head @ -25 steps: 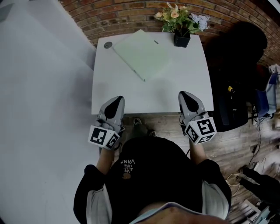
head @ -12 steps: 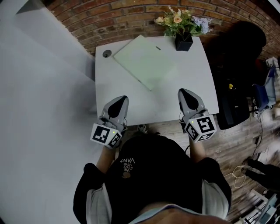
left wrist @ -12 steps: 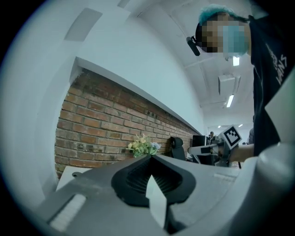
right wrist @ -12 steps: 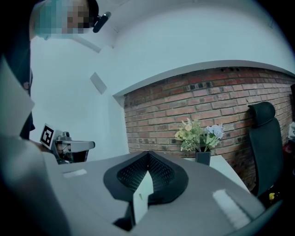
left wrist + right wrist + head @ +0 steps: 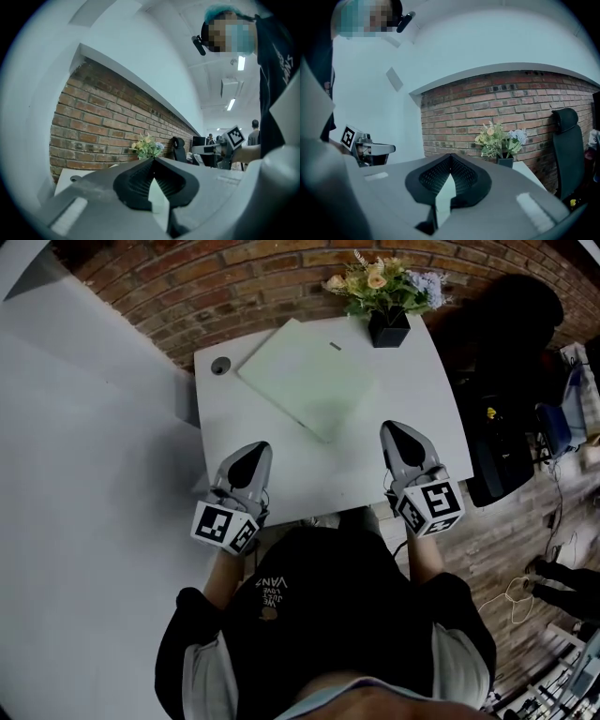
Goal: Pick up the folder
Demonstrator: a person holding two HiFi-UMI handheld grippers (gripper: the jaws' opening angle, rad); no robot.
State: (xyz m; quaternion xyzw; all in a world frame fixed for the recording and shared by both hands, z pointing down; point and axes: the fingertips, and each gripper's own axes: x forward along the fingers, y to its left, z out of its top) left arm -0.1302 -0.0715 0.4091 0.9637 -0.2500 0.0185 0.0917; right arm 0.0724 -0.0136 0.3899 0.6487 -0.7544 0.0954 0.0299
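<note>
A pale green folder (image 5: 307, 376) lies flat and skewed on the white table (image 5: 422, 399), towards its back. My left gripper (image 5: 257, 448) hovers over the table's front left part, shut and empty. My right gripper (image 5: 391, 428) hangs over the front right part, also shut with nothing in it. Both stop short of the folder's near corner. In the left gripper view the jaws (image 5: 152, 161) meet at the tip; the right gripper view shows the same closed tip (image 5: 450, 157). The folder is hidden behind the jaws in both gripper views.
A black pot of flowers (image 5: 386, 326) stands at the table's back right corner, against a brick wall (image 5: 234, 287). A round cable hole (image 5: 220, 366) sits at the back left. A black office chair (image 5: 497, 334) and bags are to the right of the table.
Both grippers have moved forward over the table, from its front edge towards the folder. Both stayed shut.
</note>
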